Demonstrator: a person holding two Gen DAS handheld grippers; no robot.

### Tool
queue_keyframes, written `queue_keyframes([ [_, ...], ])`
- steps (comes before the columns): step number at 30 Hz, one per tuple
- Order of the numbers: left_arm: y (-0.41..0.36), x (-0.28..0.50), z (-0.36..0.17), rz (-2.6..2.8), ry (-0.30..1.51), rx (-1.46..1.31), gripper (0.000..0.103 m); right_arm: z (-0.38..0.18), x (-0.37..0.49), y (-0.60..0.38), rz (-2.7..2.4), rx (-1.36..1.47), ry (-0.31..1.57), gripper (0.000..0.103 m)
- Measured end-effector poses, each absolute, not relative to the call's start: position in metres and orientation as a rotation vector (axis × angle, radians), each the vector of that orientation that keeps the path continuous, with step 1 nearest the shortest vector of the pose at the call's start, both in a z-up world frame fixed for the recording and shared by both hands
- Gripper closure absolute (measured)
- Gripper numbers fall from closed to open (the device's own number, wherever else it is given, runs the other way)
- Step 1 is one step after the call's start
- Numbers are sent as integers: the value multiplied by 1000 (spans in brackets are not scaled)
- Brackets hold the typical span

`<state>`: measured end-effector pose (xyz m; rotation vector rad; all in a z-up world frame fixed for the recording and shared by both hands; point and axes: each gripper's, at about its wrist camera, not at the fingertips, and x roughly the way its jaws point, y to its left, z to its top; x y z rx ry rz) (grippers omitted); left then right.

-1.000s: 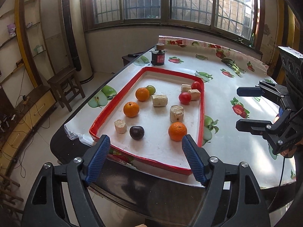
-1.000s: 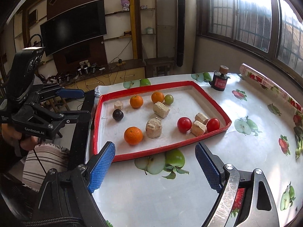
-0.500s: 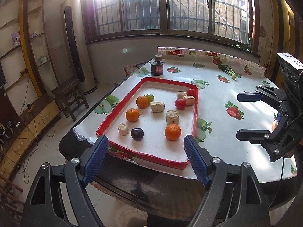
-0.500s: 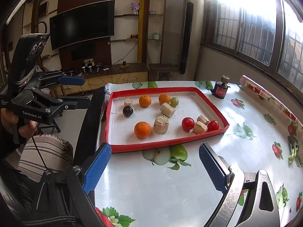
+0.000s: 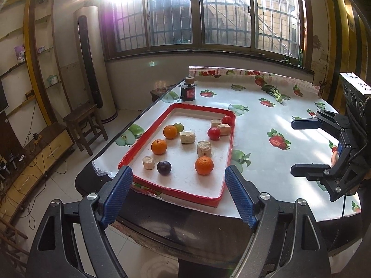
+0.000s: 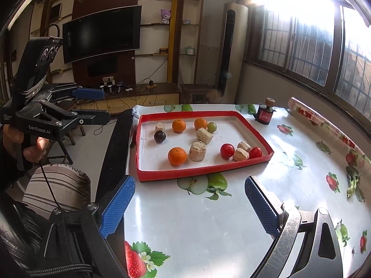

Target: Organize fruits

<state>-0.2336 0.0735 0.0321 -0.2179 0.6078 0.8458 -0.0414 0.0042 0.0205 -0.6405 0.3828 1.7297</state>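
A red-rimmed white tray (image 5: 228,153) (image 6: 204,172) lies on the table. In it are three oranges, the nearest (image 5: 203,165) (image 6: 177,156), two red tomatoes (image 5: 213,133) (image 6: 227,150), a dark plum (image 5: 164,168) (image 6: 159,136), a green fruit (image 5: 178,127) (image 6: 211,127) and several beige blocks (image 5: 204,148) (image 6: 197,151). My left gripper (image 5: 178,194) is open and empty, off the table's near edge. My right gripper (image 6: 189,206) is open and empty above the tablecloth, short of the tray's long side. Each gripper shows in the other's view.
A fruit-print tablecloth (image 5: 273,120) covers the table. A small dark jar (image 5: 188,91) (image 6: 265,114) stands beyond the tray's far end. A wooden stool (image 5: 84,125) stands on the floor to the left. A TV wall (image 6: 102,37) is behind the left gripper.
Both grippers have pulled back and risen away from the tray, which looks smaller now. Both stay open and empty. Nothing in the tray has moved.
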Motion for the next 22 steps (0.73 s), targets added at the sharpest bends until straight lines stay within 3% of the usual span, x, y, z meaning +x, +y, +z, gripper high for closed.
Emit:
queue_keyframes([
  [22,74,-234,31,866,604,-209,21,16,-45,3,1730,-631,394,6],
])
